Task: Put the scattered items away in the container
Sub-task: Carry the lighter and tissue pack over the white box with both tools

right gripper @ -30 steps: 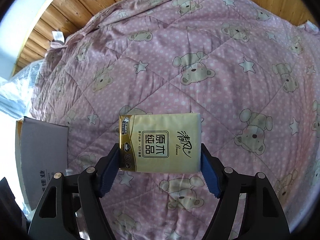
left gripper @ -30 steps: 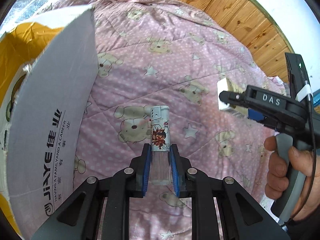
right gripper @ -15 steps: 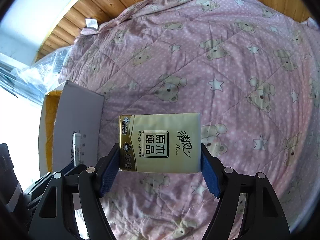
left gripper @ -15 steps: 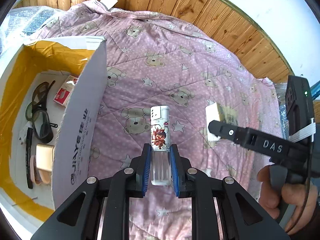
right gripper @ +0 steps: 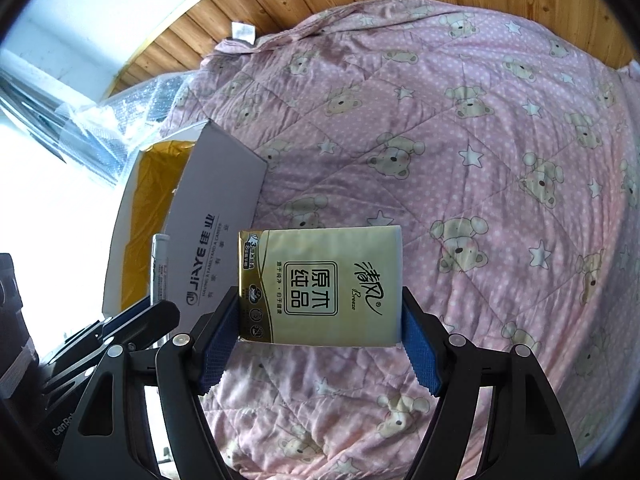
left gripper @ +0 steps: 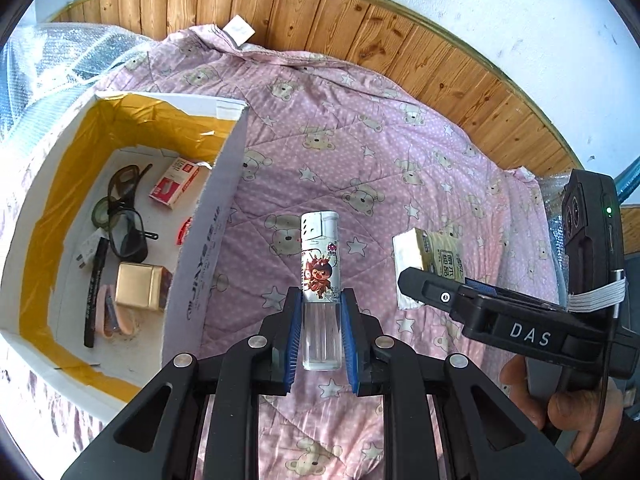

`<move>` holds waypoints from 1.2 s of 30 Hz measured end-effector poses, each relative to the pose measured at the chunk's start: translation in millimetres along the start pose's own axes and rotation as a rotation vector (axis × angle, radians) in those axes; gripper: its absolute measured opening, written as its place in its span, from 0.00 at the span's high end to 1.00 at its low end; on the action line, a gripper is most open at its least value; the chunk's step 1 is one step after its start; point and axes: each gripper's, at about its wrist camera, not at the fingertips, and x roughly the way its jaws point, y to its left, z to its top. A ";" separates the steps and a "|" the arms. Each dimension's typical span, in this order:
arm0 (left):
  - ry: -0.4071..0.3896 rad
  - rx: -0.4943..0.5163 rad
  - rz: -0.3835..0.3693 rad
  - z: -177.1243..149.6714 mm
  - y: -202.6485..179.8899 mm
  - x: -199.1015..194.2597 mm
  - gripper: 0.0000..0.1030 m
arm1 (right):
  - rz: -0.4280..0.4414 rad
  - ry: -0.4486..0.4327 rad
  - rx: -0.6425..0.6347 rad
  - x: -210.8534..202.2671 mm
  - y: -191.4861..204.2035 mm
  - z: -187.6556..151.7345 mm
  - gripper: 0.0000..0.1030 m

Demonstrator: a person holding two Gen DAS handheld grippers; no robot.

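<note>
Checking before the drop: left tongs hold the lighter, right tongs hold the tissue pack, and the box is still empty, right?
Not empty. The left wrist view shows the box already holding glasses and other items. The left tongs do hold the lighter; the right tongs hold the tissue pack.

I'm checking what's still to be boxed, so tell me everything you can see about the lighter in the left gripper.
The lighter is a slim upright stick with a silver metal cap, a white sleeve printed with a red cartoon figure, and a clear plastic base. The left gripper is shut on its lower half, blue pads pressing both sides. It hangs above the pink quilt, to the right of the cardboard box, not yet inside.
</note>
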 end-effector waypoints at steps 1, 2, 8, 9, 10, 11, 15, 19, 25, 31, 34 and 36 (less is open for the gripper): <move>-0.006 -0.001 0.002 -1.2 0.4 -3.3 0.81 | 0.002 -0.001 -0.009 -1.6 3.2 -1.7 0.26; -0.011 -0.002 0.003 -2.3 0.7 -6.3 0.81 | 0.003 -0.002 -0.017 -3.0 6.1 -3.5 0.26; -0.043 -0.018 0.011 -9.0 4.4 -22.2 0.81 | 0.006 0.005 -0.053 -8.1 18.2 -11.6 0.26; -0.047 -0.021 0.011 -10.2 5.2 -24.4 0.81 | 0.006 0.007 -0.059 -8.5 20.2 -12.7 0.26; -0.050 -0.025 0.011 -11.8 6.2 -26.1 0.81 | 0.007 0.009 -0.064 -8.8 22.2 -13.6 0.26; -0.053 -0.028 0.012 -12.7 7.4 -27.7 0.81 | 0.008 0.012 -0.069 -9.0 24.3 -14.4 0.26; -0.066 -0.045 0.014 -15.3 11.9 -34.1 0.81 | 0.007 0.015 -0.095 -10.6 34.0 -16.4 0.26; -0.080 -0.068 0.013 -16.6 18.2 -39.7 0.81 | 0.008 0.019 -0.128 -11.4 46.4 -16.3 0.26; -0.093 -0.102 0.010 -19.6 30.7 -44.8 0.81 | 0.010 0.028 -0.164 -9.6 63.5 -17.2 0.26; -0.102 -0.148 0.012 -23.2 48.9 -49.3 0.81 | 0.012 0.038 -0.196 -6.6 80.5 -17.1 0.26; -0.108 -0.166 0.012 -24.6 57.3 -52.0 0.81 | 0.015 0.043 -0.213 -4.3 90.3 -17.1 0.26; -0.112 -0.175 0.012 -25.6 62.2 -53.7 0.81 | 0.016 0.045 -0.223 -2.9 96.5 -16.9 0.26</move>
